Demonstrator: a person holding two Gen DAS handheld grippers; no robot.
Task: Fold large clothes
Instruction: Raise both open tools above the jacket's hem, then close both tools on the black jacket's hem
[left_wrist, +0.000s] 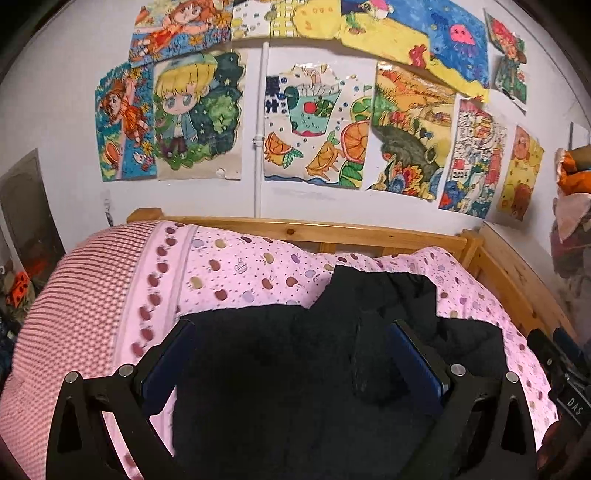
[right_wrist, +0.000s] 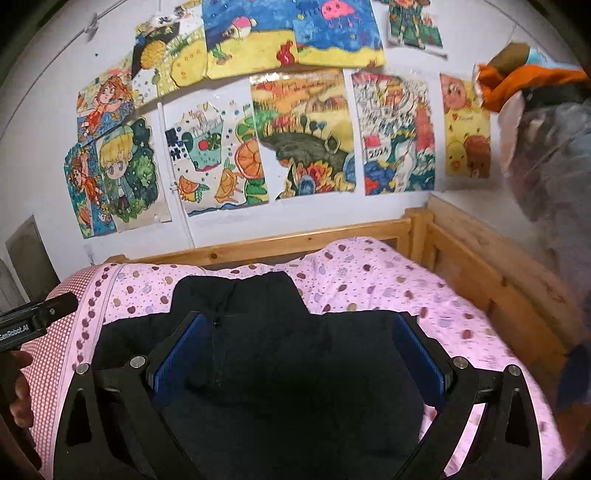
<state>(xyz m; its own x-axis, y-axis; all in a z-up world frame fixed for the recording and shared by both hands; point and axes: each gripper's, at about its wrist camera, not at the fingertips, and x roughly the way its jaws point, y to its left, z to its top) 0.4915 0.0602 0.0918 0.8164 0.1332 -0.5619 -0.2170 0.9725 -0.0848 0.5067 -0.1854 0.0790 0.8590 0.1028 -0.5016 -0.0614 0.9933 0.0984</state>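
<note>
- The black garment (left_wrist: 295, 369) lies spread on the pink apple-print quilt (left_wrist: 236, 273), filling the lower centre of the left wrist frame; a raised fold of it sits at centre right.
- In the right wrist view the same black garment (right_wrist: 280, 354) covers the lower middle of the frame, with a squarish flap reaching toward the wooden bed rail (right_wrist: 303, 240) and a thin cord running down it left of centre.
- The left gripper (left_wrist: 295, 354) has its blue-padded fingers (left_wrist: 170, 365) spread wide, low over the dark cloth, with nothing pinched between them.
- The right gripper (right_wrist: 297, 350) is likewise spread wide over the garment, its blue pads (right_wrist: 417, 354) apart and gripping nothing.
- At the far left edge of the right wrist frame, part of the other gripper's black body shows beside a hand (right_wrist: 16, 391).
- A red-checked strip of bedding (left_wrist: 74, 295) occupies the left of the left wrist frame.
- Colourful children's drawings (left_wrist: 310, 125) cover the white wall across the top of both frames.
- A white pipe (left_wrist: 260, 129) runs down the wall between the drawings.
</note>
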